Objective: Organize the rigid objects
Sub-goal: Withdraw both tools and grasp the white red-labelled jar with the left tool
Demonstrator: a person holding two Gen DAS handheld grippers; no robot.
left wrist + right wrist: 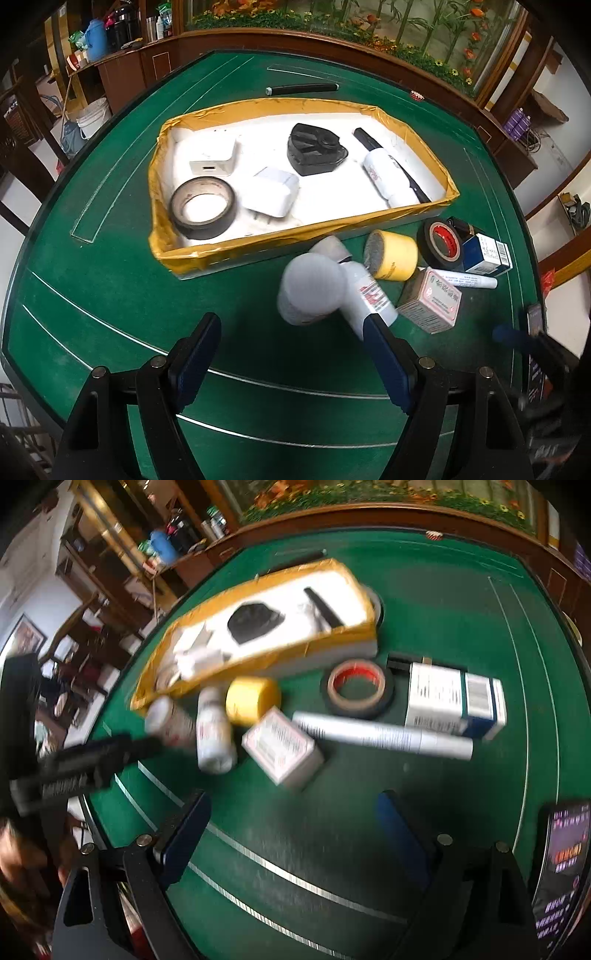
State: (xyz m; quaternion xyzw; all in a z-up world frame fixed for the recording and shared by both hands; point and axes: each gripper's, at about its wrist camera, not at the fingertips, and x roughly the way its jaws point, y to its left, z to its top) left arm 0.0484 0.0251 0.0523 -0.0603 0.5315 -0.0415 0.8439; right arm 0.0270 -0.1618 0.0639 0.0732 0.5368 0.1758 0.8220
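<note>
we saw the left gripper (291, 350) with its blue ribbed fingers (194, 354) spread wide and nothing pressed between them; a white cylindrical bottle (310, 288) stood blurred just beyond their tips. the right gripper (291, 834) likewise had its fingers wide, over bare felt.

the bench (110, 295) was covered in flat green felt crossed by thin pale curved lines. on it sat a shallow rectangular tray (295, 232), white inside with its rim wrapped in glossy yellow-brown tape. inside lay a black tape roll (203, 208), two white boxy chargers (273, 192), a black moulded plastic piece (316, 149), a white bottle on its side (380, 173) and a slim black bar (369, 138).

outside the tray, near its front wall, were a second lying white bottle (369, 295), a yellow tape roll (393, 254), a black roll with a red core (439, 243), a small pinkish printed carton (430, 301), a blue-and-white box (487, 254) and a long white tube (384, 734). a dark phone (561, 864) lay at the bench's right edge.
</note>
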